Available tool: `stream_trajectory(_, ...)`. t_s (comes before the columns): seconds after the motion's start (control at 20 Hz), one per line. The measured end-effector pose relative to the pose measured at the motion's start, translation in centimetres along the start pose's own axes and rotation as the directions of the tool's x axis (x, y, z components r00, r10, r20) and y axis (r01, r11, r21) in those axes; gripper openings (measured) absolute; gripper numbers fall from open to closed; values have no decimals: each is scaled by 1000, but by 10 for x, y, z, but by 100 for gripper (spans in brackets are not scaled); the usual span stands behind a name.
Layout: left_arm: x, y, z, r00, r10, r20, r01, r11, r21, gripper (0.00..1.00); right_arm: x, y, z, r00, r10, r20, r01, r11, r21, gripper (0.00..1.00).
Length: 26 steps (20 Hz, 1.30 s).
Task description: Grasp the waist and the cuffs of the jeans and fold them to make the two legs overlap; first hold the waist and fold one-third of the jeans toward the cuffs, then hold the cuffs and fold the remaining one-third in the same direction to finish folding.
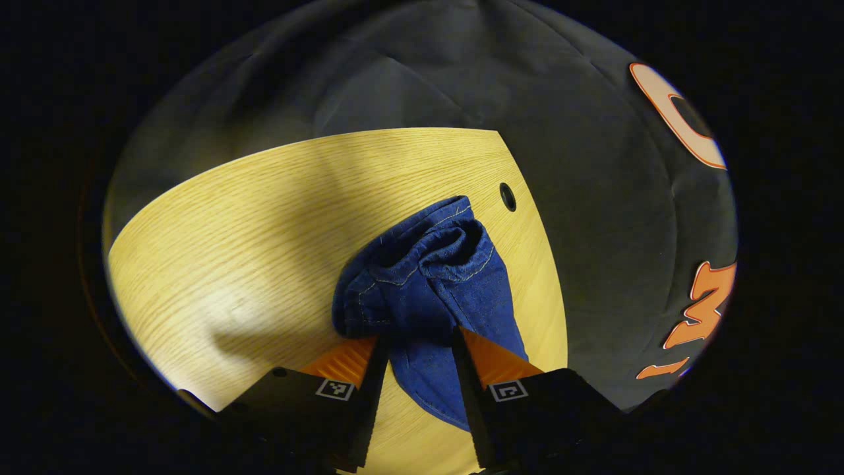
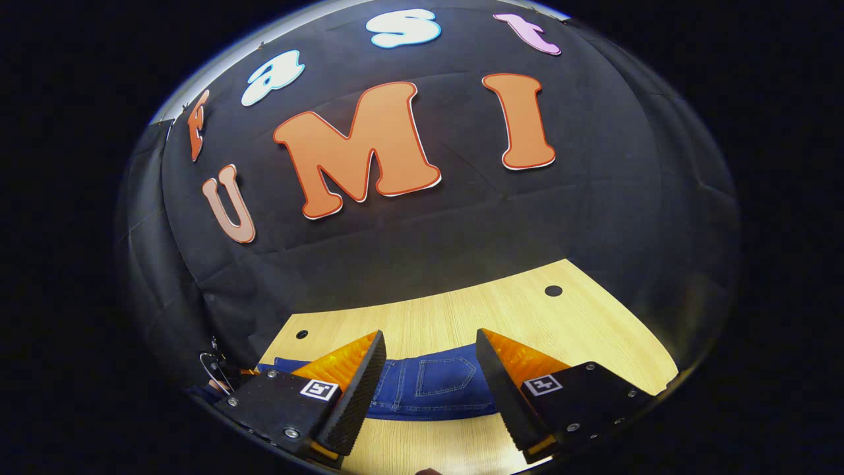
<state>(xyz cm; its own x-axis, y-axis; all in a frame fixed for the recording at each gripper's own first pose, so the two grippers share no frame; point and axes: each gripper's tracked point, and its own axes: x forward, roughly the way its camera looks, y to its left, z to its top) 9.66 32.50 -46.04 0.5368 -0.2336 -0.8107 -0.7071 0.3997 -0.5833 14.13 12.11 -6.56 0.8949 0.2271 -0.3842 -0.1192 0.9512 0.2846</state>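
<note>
In the left gripper view the blue jeans [image 1: 422, 277] lie bunched on the wooden table [image 1: 231, 231], a rolled leg end with its hem stitching pointing away from me. My left gripper [image 1: 420, 338] is shut on this denim, and the cloth fills the gap between its fingers. A flap of the jeans hangs below the fingertips. In the right gripper view a flat part of the jeans [image 2: 428, 386] with a back pocket lies across the table [image 2: 461, 310]. My right gripper [image 2: 430, 340] hovers open just above it, holding nothing.
The table has a round cable hole [image 1: 508, 196] near its right edge beside the jeans. Two such holes [image 2: 553, 290] [image 2: 301, 334] sit near the far corners in the right gripper view. The black cloth wall [image 2: 422, 251] stands close behind the table.
</note>
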Motion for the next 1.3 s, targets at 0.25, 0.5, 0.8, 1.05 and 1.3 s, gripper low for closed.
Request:
stream_trajectory(0.25,8,7,-3,997,-82,-13,80,992,-96,37,-3,-10,-4,1000,-16,-16,17,1000,15,87)
stream_trajectory(0.5,10,9,-4,995,-102,16,103,989,-109,7,-4,-20,-6,999,-37,-25,37,999,9,87)
stream_trajectory(0.8,-16,-64,11,972,-187,139,166,975,148,4,-1,-31,-1,998,-57,-14,57,998,-5,87)
stream_trajectory(1.05,-52,-135,-8,944,-285,164,223,922,317,3,2,-38,6,999,-36,-5,36,999,5,87)
stream_trajectory(1.3,-78,-200,-57,927,-356,117,267,846,461,3,3,-50,15,1000,-15,7,15,1000,0,87)
